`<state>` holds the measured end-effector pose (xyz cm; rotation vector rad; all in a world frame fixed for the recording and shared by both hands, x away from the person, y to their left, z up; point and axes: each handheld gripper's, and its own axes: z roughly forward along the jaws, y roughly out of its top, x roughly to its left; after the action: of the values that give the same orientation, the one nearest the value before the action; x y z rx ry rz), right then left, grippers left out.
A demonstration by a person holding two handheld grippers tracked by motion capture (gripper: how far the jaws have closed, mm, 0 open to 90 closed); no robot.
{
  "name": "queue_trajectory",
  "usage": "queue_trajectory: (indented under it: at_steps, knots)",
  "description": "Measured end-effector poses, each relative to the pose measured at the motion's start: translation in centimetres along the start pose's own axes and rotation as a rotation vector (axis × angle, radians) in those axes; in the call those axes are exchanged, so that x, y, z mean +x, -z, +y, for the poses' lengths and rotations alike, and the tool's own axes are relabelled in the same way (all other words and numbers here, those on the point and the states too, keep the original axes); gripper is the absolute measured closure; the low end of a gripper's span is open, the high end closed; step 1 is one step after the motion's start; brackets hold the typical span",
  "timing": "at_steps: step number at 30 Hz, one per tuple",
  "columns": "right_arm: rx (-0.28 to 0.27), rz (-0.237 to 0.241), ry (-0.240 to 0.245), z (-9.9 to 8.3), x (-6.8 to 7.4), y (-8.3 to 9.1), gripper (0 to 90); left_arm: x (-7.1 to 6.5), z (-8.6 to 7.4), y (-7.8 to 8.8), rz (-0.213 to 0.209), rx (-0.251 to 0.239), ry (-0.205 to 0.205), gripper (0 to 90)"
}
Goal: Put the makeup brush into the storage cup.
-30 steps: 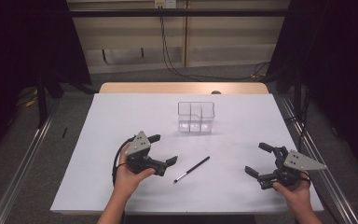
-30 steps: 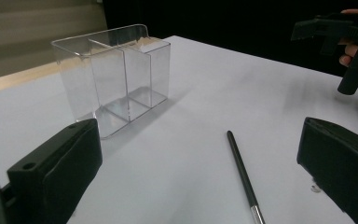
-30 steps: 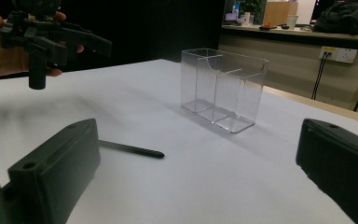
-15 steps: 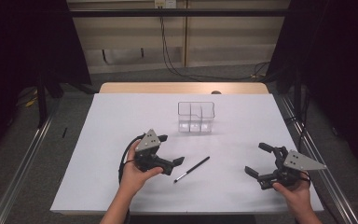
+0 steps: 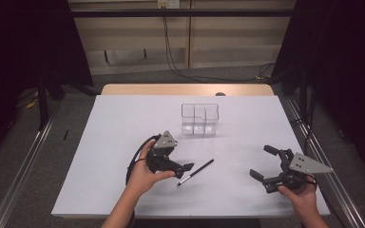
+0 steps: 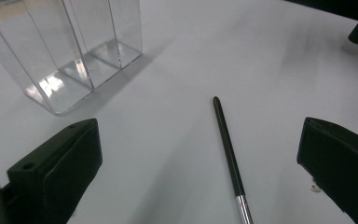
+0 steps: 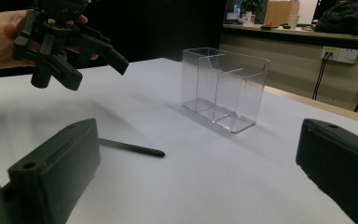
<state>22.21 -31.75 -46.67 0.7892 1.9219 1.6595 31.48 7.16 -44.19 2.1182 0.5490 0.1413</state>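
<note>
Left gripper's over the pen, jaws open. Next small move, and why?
Probably lower the left gripper straight down and close on the pen: its jaws stand open on either side of the pen, which lies flat on the white table, untouched.

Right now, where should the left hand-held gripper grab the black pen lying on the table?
Probably mid-barrel. The black pen lies flat on the white table, thin and straight, so come from above with the left hand-held gripper, its open jaws straddling the barrel crosswise, away from the silver tip.
</note>
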Motion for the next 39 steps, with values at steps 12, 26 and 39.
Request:
queue_trajectory:
  at_steps: [12,26,39]
  knots:
    - [0.002,0.003,0.002,0.0,0.0,0.0,0.0,-0.2,0.8,-1.3,-0.001,0.207,0.014,0.0]
    - [0.006,0.003,0.001,0.0,0.0,0.0,0.0,-0.7,1.4,-2.8,-0.008,0.452,0.016,2.1]
    - [0.012,0.009,0.000,-0.1,0.0,-0.1,0.0,-1.6,1.9,-3.9,-0.034,0.583,-0.001,28.4]
